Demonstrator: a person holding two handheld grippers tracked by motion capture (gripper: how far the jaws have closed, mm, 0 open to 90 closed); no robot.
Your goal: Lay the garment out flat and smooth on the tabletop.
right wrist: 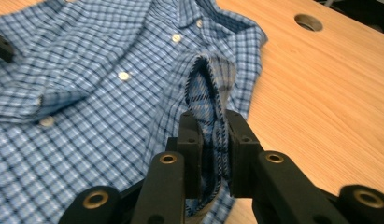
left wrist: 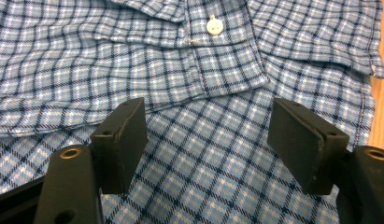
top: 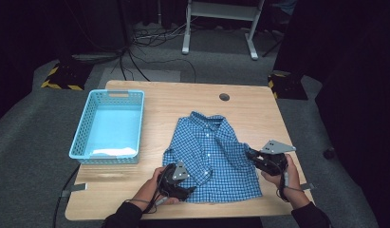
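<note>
The shirt (top: 211,159) lies flat on the table (top: 183,102), front up, just right of the middle and toward the person's edge. Its long axis runs from the near edge away across the board — collar at the far end, hem nearest the person — and the line of white buttons follows that axis, tilted a little leftward at the collar. The left sleeve is folded in over the chest; the right sleeve edge stands lifted off the wood.

That lifted fold is pinched by the right gripper (right wrist: 213,154): in the right gripper view its jaws are pressed together on a doubled loop of checked cloth, which rises between them above the table. In the high view this gripper (top: 259,159) sits at the shirt's right side.

The left gripper (left wrist: 206,140) hovers over the lower front of the shirt with jaws spread wide and nothing between them — cloth shows below the gap. In the high view it (top: 183,187) is at the hem's left corner.

A blue basket (top: 83,128) stands well apart on the left of the table.
</note>
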